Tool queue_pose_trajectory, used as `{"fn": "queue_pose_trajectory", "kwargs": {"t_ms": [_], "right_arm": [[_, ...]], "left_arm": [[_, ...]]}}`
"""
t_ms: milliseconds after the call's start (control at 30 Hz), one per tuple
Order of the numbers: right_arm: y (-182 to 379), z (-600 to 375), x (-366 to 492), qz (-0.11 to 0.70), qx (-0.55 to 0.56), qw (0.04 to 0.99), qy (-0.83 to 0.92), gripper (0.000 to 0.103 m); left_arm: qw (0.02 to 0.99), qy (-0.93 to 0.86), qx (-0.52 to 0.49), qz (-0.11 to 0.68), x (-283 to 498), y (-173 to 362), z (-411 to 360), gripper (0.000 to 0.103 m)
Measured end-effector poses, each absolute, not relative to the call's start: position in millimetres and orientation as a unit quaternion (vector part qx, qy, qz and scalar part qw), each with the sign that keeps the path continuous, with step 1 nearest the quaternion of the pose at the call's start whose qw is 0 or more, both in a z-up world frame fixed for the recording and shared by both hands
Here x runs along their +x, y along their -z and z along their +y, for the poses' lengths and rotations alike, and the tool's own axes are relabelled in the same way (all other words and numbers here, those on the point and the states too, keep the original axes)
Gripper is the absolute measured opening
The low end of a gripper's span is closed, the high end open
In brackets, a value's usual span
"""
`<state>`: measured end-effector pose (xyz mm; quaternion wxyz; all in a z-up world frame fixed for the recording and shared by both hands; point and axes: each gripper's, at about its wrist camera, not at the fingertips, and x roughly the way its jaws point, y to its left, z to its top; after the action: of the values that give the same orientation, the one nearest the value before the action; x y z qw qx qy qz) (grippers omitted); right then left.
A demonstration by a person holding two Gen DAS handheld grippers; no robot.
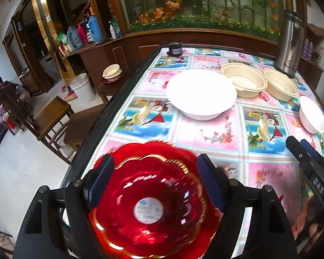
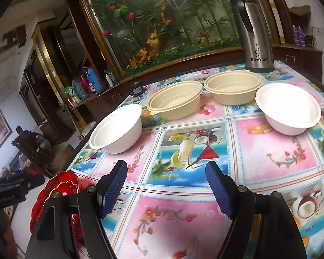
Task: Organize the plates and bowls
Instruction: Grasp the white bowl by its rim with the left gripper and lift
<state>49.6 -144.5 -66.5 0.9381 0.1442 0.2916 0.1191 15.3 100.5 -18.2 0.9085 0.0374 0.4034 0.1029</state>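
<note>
Left wrist view: red plate (image 1: 149,205) at the worktop's (image 1: 216,133) near-left edge.
Left hand-held gripper (image 1: 155,185) and right hand-held gripper (image 2: 168,190) both gape wide, empty; only the right view shows open worktop ahead.

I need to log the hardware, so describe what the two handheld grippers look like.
Both match. The left gripper and right gripper each have a black frame with silver screws and two dark blue ribbed pads. White lettering marks the right gripper's body, seen from the left camera. No cables or sleeves show.

From the left wrist we look steeply down, close over the red plate (image 1: 149,205); from the right, flatter across the tablecloth (image 2: 270,151). Both share the far cream bowls (image 1: 244,82) and steel flask (image 2: 253,32).
</note>
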Motion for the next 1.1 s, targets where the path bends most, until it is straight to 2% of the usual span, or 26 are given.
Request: {"fn": "queue_pose_trajectory", "kwargs": {"t_ms": [267,667,900,1100], "right_arm": [[62,-158,45,0.277,0.159,0.941,-0.114,0.077],[59,-181,46,0.268,0.172,0.943,-0.096,0.077],[59,-186,48,0.274,0.173,0.942,-0.093,0.077],[62,-185,50,0.283,0.177,0.938,-0.095,0.077]], "left_arm": [[0.914,-0.083,0.074,0.391,31,10,57,0.079],[0.909,-0.064,0.08,0.404,60,11,35,0.079],[0.884,-0.08,-0.028,0.459,122,17,77,0.079],[0.843,-0.158,-0.165,0.487,174,30,134,0.079]]}}
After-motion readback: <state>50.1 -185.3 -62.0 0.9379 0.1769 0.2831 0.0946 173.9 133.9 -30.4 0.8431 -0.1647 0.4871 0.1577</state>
